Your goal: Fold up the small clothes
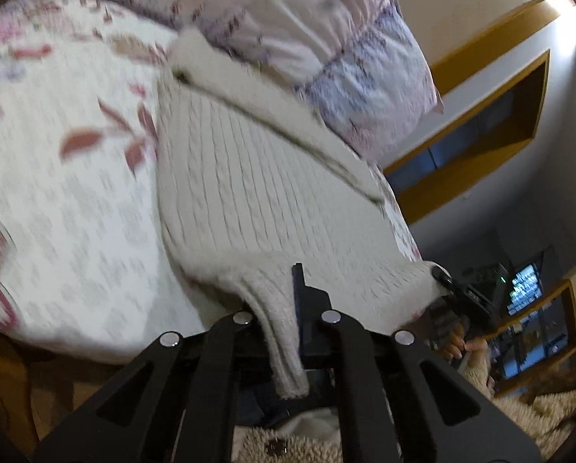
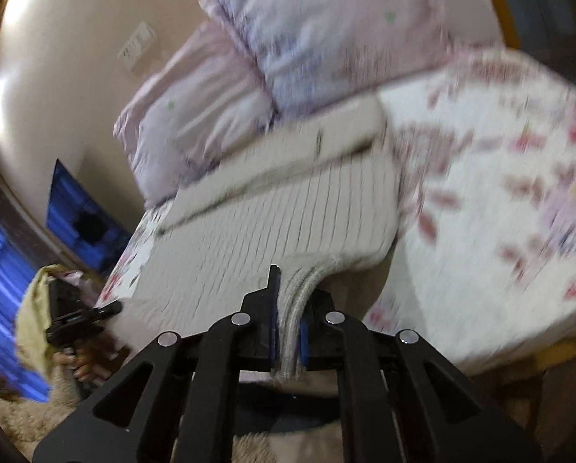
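A cream ribbed knit sweater (image 1: 249, 177) lies on the bed, its near edge lifted. My left gripper (image 1: 288, 308) is shut on one near corner of it; the fabric hangs down between the jaws. My right gripper (image 2: 290, 308) is shut on the other near corner of the sweater (image 2: 272, 216). Each gripper shows in the other's view: the right one at the sweater's right corner (image 1: 448, 281), the left one at its left corner (image 2: 95, 314). Both views are blurred by motion.
The bed has a white floral quilt (image 1: 68, 177), also in the right wrist view (image 2: 500, 208). A lilac pillow (image 1: 288, 31) lies behind the sweater, also in the right wrist view (image 2: 288, 61). A wall with wooden shelves (image 1: 492, 115) stands to the right.
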`<state>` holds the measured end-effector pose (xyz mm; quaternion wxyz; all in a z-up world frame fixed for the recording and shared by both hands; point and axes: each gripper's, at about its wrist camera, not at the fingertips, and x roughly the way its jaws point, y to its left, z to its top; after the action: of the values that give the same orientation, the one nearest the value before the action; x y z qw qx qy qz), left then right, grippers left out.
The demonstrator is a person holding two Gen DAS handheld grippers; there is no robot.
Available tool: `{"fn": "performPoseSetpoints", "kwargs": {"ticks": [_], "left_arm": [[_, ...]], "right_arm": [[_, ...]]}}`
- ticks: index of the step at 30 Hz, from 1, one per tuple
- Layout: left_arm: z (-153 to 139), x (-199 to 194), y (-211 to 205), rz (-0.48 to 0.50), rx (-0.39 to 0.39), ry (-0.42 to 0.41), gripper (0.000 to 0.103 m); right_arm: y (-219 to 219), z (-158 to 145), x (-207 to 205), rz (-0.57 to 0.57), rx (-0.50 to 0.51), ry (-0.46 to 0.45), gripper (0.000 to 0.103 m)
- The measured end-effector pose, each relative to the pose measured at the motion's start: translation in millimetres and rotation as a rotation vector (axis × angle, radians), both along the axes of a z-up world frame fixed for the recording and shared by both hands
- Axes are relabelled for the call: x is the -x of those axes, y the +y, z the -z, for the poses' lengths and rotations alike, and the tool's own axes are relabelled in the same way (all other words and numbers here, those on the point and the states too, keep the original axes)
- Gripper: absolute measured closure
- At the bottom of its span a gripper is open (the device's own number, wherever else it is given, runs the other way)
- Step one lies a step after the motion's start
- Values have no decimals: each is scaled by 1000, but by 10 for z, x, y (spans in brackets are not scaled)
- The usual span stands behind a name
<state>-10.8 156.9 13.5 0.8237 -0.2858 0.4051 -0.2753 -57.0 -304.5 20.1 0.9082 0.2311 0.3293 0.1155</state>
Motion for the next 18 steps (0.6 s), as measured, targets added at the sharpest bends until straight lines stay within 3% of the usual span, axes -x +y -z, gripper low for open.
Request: {"fn": "performPoseSetpoints", "kwargs": {"ticks": [6,11,15,18], "left_arm": [[-334,-156,72,-112,-72,-89,98],[-644,-342,0,-176,-175,-183,98],[-850,-555,-106,-207,-271,-244,98],[-971,-772,-144,-224,-298,-254,98]], "right_arm": [[102,-269,-51,88,178,-145,95],[253,-406,-195,133,341,-230,95],[349,-509,-354,158,438,-270,95],[408,-576,-520,168,507,-290,95]]}}
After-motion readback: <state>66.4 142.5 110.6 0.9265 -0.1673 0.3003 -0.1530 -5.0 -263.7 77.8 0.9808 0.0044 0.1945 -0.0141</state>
